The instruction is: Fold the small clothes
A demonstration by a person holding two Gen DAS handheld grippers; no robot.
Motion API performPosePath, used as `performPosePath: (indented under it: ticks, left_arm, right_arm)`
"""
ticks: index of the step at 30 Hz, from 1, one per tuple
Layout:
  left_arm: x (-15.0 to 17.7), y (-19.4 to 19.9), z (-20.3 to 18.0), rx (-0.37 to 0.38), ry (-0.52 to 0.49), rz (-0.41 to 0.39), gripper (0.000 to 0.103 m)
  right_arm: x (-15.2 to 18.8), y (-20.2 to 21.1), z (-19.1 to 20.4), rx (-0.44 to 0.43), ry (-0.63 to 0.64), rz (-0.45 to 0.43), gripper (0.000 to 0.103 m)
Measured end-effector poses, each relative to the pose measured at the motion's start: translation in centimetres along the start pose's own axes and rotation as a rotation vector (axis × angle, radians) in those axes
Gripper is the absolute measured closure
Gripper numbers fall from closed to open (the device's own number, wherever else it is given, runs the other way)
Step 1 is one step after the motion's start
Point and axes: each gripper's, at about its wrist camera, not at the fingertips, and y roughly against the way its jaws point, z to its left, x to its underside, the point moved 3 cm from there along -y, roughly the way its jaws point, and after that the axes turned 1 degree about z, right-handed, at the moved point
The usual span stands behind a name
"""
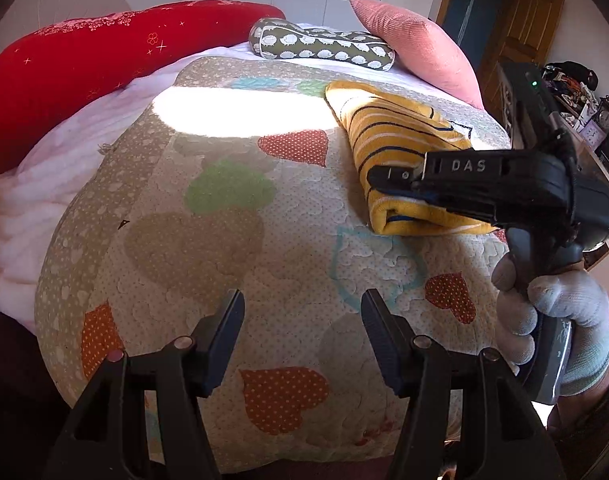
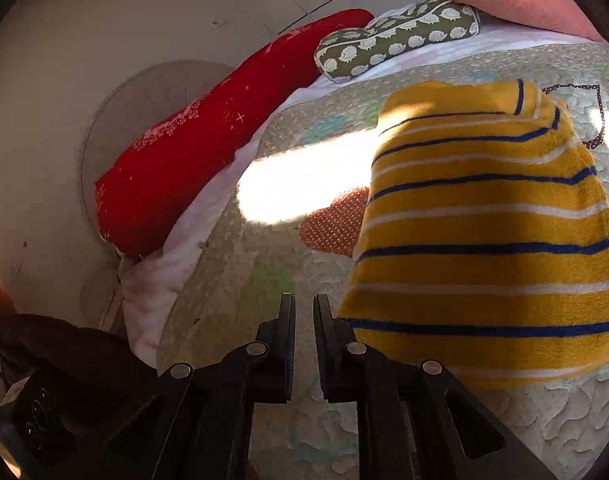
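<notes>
Folded striped garment (image 2: 488, 232) near quilt (image 1: 224, 240) edge — left half bare

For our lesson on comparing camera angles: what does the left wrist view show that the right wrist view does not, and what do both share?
Only the left wrist view shows the gloved hand holding the right gripper and a wooden door. Only the right wrist view shows the right gripper's fingers nearly together, nothing between. Both show the folded yellow striped garment, heart-patterned quilt, red cushion and pink pillow.
</notes>
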Motion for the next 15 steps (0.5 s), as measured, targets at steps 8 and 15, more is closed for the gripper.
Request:
performPosePath:
  ticks: [8, 15]
  left_arm:
    - [0.1, 0.5, 0.4, -0.034, -0.036, -0.057, 0.039]
    - [0.2, 2.0, -1.0, -0.068, -0.083, -0.138, 0.033]
  right_arm:
    - [1.9, 3.8, -8.7, -0.131, -0.29, -0.145, 0.1]
    - [3.9, 10.8, -18.3, -0.066, -0.605, -0.355, 0.099]
